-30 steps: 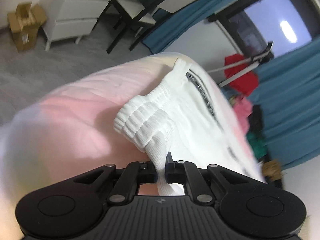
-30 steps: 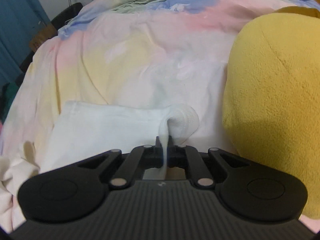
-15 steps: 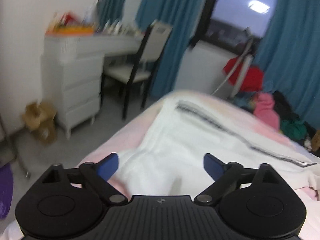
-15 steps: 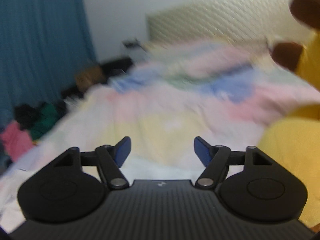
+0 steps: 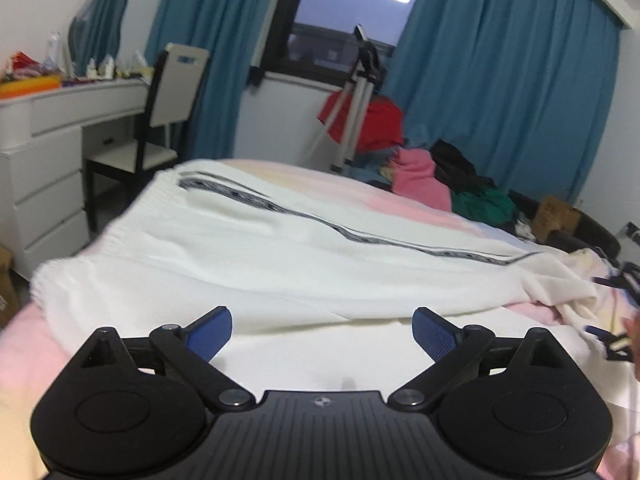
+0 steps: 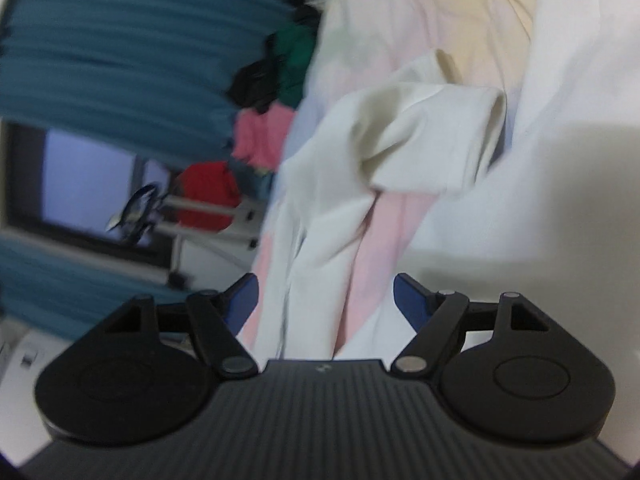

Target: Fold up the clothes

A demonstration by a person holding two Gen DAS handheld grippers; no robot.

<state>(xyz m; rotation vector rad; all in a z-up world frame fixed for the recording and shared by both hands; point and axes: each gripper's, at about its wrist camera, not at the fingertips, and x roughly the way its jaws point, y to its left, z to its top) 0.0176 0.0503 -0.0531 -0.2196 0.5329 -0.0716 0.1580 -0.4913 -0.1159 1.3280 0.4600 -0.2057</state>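
**A:** What are you working on, and where?

**B:** You're at a bed (image 5: 400,200) with a pastel sheet, pink and cream. In the left wrist view the white trousers (image 5: 280,248) lie flat across the middle of the frame, a dark printed stripe (image 5: 360,238) running along them from upper left to right. There is lettering in that stripe, but it is too blurred to read.

**A:** And the room behind?

**B:** Teal curtains (image 5: 500,100) flank a dark window (image 5: 344,12) at the top. A white drawer unit (image 5: 44,184) and a chair (image 5: 160,120) stand at the left; a tripod (image 5: 352,100) and a heap of red, pink and green clothes (image 5: 420,176) sit at centre right. A cardboard box (image 5: 556,216) is at the right edge.

**A:** Your tools?

**B:** Your left hand-held gripper (image 5: 322,334) has its jaws spread wide, nothing between them, near the trousers' lower edge. Your right hand-held gripper (image 6: 326,300) is equally wide and grips nothing; its view is rolled sideways and blurred, with crumpled white cloth (image 6: 400,148) lying in the centre of the frame.
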